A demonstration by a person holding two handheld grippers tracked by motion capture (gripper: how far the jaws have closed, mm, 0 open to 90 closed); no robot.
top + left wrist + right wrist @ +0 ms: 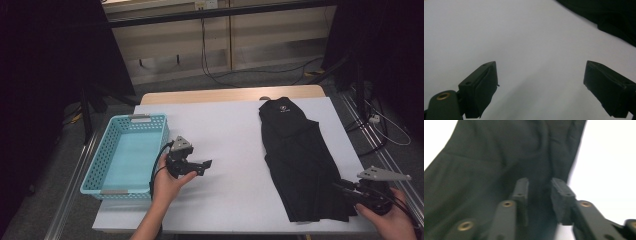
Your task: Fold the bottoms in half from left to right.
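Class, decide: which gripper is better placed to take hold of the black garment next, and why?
Right. The right gripper sits at the black garment's near edge, jaws narrowly apart over the cloth. The left gripper hovers open over bare table beside the basket.

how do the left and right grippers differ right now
The left gripper has its jaws spread wide over bare white table, with nothing between them; the right gripper has its jaws much closer together, at the near edge of the black garment. The left sits beside the turquoise basket, the right at the table's near right corner. Both are black and hand-held.
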